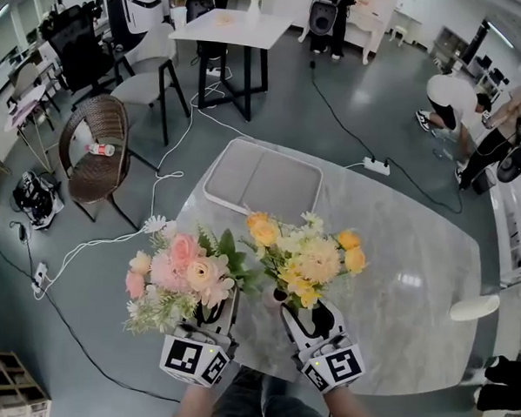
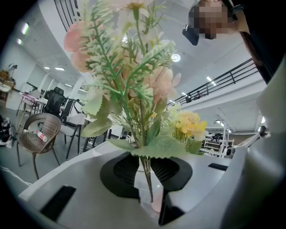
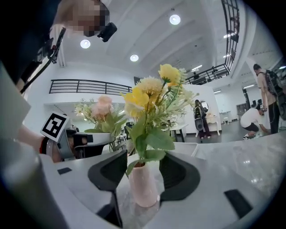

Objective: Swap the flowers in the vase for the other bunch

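A pink and peach flower bunch (image 1: pixel 179 273) (image 2: pixel 134 89) stands upright in my left gripper (image 1: pixel 213 314) (image 2: pixel 147 176), whose jaws are shut on its thin green stems. To its right, a yellow and cream bunch (image 1: pixel 308 258) (image 3: pixel 152 98) sits in a small pale pink vase (image 3: pixel 142 185). The vase stands on the marble table (image 1: pixel 406 263) between the wide jaws of my right gripper (image 1: pixel 305 317) (image 3: pixel 144 176). A gap shows beside the vase, so the pads do not press it. In the head view the blooms hide most of the vase.
A grey tray (image 1: pixel 262 179) lies at the table's far edge. A white oblong object (image 1: pixel 475 307) rests at the right rim. On the floor are a wicker chair (image 1: pixel 94 147), cables and a power strip (image 1: pixel 376 166). People (image 1: pixel 449 95) are at the back right.
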A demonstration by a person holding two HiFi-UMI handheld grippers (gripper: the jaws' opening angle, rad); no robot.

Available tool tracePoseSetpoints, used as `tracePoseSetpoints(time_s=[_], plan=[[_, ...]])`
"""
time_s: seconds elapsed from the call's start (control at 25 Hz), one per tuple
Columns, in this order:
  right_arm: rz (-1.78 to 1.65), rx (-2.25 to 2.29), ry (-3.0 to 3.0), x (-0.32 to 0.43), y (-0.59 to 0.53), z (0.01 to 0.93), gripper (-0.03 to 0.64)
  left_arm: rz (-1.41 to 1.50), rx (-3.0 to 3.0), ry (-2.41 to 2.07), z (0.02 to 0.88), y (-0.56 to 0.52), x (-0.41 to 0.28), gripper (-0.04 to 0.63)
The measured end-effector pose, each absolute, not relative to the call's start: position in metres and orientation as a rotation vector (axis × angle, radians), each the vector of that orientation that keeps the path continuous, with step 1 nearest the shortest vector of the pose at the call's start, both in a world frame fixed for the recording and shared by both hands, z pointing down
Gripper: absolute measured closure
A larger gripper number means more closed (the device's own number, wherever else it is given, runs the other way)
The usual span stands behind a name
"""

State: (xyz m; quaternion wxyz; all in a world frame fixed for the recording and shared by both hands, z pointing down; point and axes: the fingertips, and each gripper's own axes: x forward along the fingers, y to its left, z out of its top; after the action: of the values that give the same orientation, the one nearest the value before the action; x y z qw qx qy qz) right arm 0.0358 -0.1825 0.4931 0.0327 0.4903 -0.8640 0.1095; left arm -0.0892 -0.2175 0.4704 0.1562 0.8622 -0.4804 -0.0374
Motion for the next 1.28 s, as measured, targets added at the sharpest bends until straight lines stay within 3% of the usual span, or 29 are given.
tracePoseSetpoints(time_s=[0.8, 1.04, 1.28], plan=[[0.413, 1.551, -2.695, 0.031, -0.125, 0.459, 0.408, -0.078, 2.466, -1.410, 0.444, -0.157, -0.102, 0.512], [0.352, 1.539, -2.700, 0.029, -0.098, 0.441, 0.554, -0.083, 2.482, -1.386, 0.439, -0.121, -0.090, 0.512], [0.319, 1.490, -2.738, 0.021, -0.069, 0.422, 0.581, -0.086, 2.506, -1.370, 0.430, -0.086, -0.084, 0.512]])
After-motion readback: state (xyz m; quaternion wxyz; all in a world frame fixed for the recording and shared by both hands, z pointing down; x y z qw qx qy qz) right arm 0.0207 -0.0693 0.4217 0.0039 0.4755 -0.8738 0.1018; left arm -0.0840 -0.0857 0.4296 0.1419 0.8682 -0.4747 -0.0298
